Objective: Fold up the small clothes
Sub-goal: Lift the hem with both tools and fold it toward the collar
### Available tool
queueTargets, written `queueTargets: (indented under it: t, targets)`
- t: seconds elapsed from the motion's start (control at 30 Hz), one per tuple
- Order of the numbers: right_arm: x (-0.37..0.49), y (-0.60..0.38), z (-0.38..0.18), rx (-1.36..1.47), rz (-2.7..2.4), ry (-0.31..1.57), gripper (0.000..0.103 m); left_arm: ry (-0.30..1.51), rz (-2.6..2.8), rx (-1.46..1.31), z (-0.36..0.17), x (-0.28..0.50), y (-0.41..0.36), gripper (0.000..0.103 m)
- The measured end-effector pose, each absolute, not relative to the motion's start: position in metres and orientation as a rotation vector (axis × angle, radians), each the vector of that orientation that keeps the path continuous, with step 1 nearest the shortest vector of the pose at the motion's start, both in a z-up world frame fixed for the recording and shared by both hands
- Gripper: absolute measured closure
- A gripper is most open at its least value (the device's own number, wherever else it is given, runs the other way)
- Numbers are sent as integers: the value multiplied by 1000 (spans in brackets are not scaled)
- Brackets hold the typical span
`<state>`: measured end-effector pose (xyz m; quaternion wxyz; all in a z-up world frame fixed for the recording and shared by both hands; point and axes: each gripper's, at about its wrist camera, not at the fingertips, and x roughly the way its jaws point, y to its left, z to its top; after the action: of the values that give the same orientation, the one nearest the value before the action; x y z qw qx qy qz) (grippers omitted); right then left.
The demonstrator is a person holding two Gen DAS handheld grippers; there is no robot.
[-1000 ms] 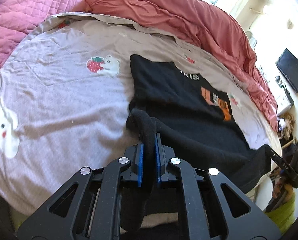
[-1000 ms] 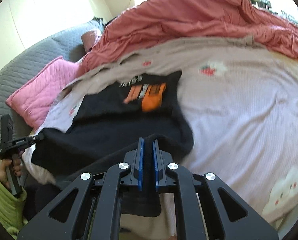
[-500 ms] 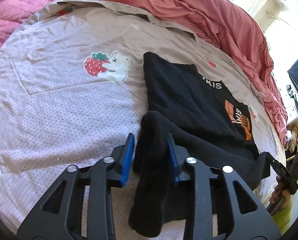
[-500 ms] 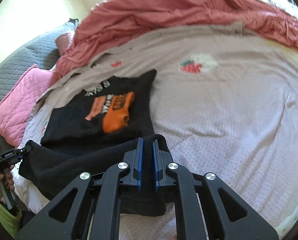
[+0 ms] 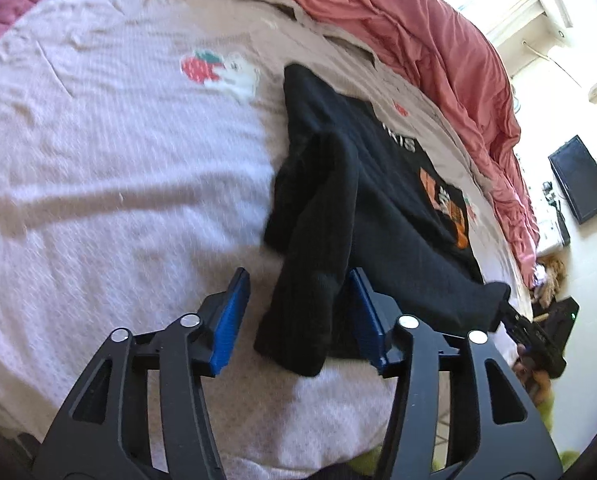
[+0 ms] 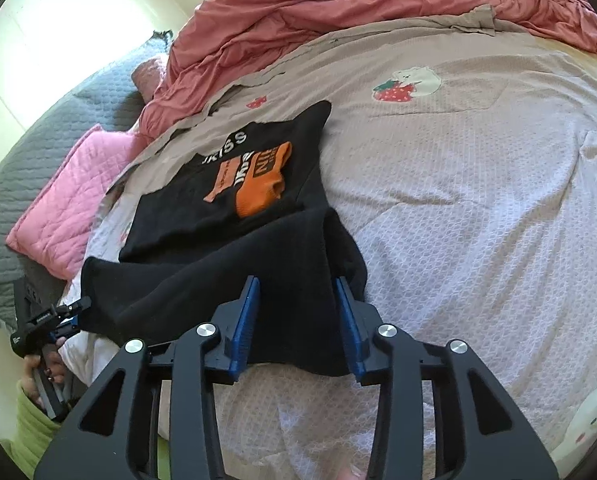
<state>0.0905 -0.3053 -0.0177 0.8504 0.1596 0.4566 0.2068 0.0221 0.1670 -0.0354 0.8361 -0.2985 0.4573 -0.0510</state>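
A small black top (image 5: 378,200) with an orange and white print lies on the bed; its near edge is folded up over the body. My left gripper (image 5: 298,312) is open, its blue pads on either side of the top's left corner, which lies loose between them. My right gripper (image 6: 296,320) is open too, with the top (image 6: 226,216) spread between its pads at the right corner. In the left wrist view the right gripper (image 5: 538,340) shows at the top's far corner; in the right wrist view the left gripper (image 6: 46,320) shows at the other corner.
The bed has a pale lilac sheet (image 5: 118,200) with strawberry and bear prints. A rust-red duvet (image 5: 418,40) is bunched along the far side. A pink quilted pillow (image 6: 70,192) and grey quilt (image 6: 26,160) lie at the left. A black screen (image 5: 578,180) stands by the wall.
Both grippers carried the top's near edge forward over its body, then opened. The left opened first, the right in the last half second. The fabric now lies released between the pads.
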Motion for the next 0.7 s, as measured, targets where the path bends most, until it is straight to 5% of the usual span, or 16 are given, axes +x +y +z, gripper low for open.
queueTargets:
  t: [0.23, 0.27, 0.3, 0.37, 0.7]
  targets:
    - [103, -303, -25, 345, 455, 990, 65, 998, -136, -578, -36, 35, 148, 61]
    - [105, -301, -24, 329, 456, 991, 67, 1006, -142, -557, -35, 37, 143, 71]
    - [106, -300, -23, 320, 458, 990, 73, 1010, -145, -539, -34, 38, 140, 97]
    - [109, -301, -20, 328, 462, 985, 88, 1018, -154, -494, -28, 41, 130, 98]
    - [158, -316, 6, 500, 456, 879, 94, 903, -166, -696, 13, 82, 167, 99]
